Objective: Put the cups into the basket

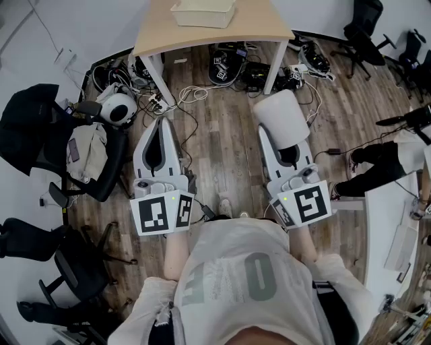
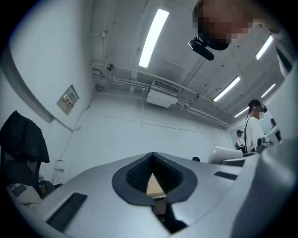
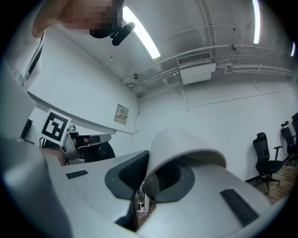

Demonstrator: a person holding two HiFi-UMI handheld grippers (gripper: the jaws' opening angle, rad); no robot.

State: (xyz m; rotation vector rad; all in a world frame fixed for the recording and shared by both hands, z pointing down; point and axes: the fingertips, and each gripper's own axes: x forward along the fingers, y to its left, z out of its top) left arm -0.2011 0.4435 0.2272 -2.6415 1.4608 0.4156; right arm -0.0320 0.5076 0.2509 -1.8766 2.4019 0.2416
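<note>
Now cup point(image 3: 181, 144) pinched by wall btwn right tool point(image 3: 148, 179) pads.

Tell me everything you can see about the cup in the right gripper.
The cup is plain white, smooth and matte, likely plastic or paper, with no handle showing. It lies on its side in the air above the wooden floor, mouth facing back along the right gripper. That gripper pinches its wall at the rim, one jaw inside and one outside. Nothing else touches it.

Light wooden worktop point(image 1: 262, 27): pale basket point(image 1: 203, 12) on it. Wood-plank floor point(image 1: 222, 155): cable tangle point(image 1: 242, 71) under worktop, black office chair point(image 1: 40, 135) at left.
</note>
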